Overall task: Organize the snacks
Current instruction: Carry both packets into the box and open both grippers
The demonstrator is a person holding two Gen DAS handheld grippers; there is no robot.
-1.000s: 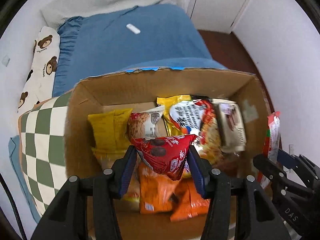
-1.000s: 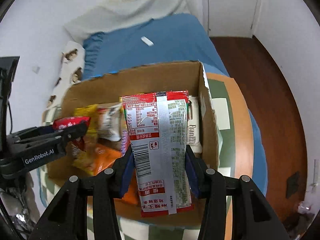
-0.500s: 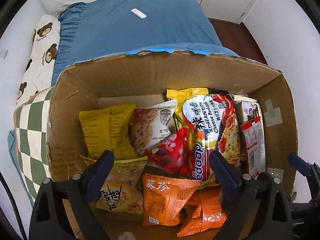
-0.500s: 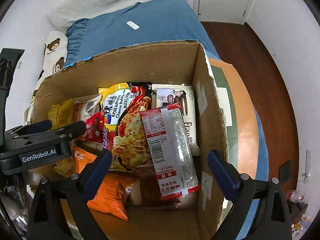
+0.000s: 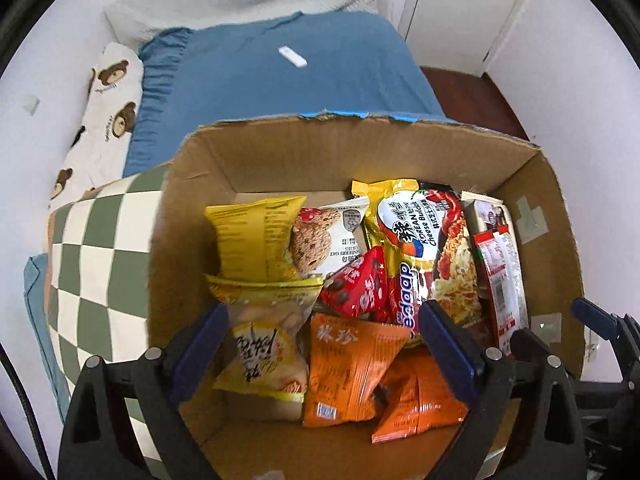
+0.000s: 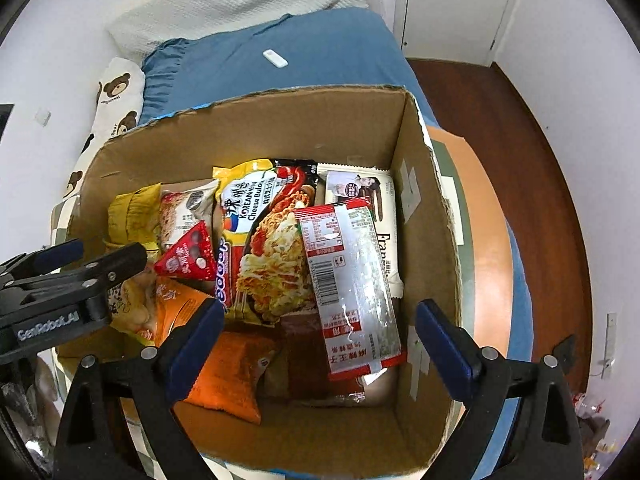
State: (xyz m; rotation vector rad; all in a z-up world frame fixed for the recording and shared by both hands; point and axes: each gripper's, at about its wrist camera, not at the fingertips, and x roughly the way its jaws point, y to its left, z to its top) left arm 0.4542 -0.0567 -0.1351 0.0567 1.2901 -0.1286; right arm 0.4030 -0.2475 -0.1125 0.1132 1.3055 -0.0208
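Both tongs over the box, pointing steeply down. My left gripper [image 5: 324,344] stands wide with nothing between the pads; my right gripper [image 6: 320,340] the same, wide and empty.

Nearest, under the left tongs: two orange packets [image 5: 352,364] lie at the near end of the cardboard box [image 5: 280,148], a yellow chip bag [image 5: 264,348] beside them on the left. Bare cardboard floor shows at the near edge, so there is room left.

Middle: the red triangular packet [image 5: 356,288] lies wedged among its neighbours, leaning on the Korean cheese noodle pack [image 5: 424,240]. The long red-and-white sachet [image 6: 348,284] lies across the noodle pack and a white biscuit pack [image 6: 360,188], tilted toward the right wall. Loose drops, I judge, not tidy stacking.

Far end: a cookie pack [image 5: 324,240] and a tall yellow bag [image 5: 252,240] stand against the back wall, upright to save floor.

Beyond the box: checkered cloth [image 5: 92,260], blue bedspread [image 5: 280,92], bear-print pillow [image 5: 108,112].
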